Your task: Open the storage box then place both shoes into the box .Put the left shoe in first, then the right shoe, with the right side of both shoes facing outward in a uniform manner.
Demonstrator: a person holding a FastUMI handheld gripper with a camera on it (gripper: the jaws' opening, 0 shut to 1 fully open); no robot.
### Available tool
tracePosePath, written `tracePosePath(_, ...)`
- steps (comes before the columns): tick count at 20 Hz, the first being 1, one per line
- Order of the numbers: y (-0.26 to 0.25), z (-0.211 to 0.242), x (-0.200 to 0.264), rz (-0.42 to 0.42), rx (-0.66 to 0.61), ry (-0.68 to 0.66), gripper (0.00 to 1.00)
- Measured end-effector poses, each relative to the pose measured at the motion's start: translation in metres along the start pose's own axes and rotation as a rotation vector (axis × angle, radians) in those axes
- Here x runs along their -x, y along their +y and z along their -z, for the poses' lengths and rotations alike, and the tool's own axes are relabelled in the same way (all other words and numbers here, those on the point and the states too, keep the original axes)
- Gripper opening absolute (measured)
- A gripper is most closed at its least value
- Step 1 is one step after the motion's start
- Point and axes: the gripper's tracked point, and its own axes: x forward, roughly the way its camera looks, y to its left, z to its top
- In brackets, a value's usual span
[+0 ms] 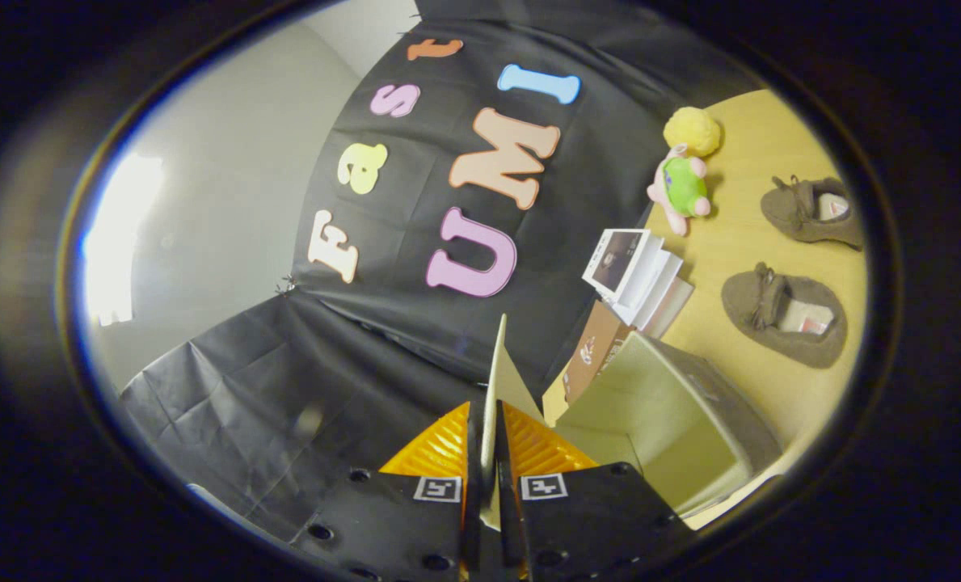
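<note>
My gripper (490, 453) is shut on the pale lid flap (498, 380) of the storage box, which rises thin and edge-on between the fingers. The open box (674, 412) lies just to the right of the fingers, its pale inside showing with nothing in it. Two brown moccasin shoes rest on the yellow wooden table (739, 242) beyond the box: the nearer shoe (786, 317) close to the box, the farther shoe (813, 212) behind it. The whole view is tilted.
A stack of books or cards (638, 279) and a brown card (593, 352) stand by the box's far side. A pink and green plush toy (680, 190) and a yellow fluffy ball (692, 131) lie at the table's far end.
</note>
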Motion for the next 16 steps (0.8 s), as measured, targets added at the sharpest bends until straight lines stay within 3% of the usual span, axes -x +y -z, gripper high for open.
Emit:
tracePosePath(7,0.067,0.097,-0.021,-0.075,0.037,0.050,0.17)
tracePosePath(11,0.075,0.176,-0.035,-0.086,0.063,0.110,0.17)
tracePosePath(16,0.062,0.257,-0.047,-0.037,0.158,0.208,0.17)
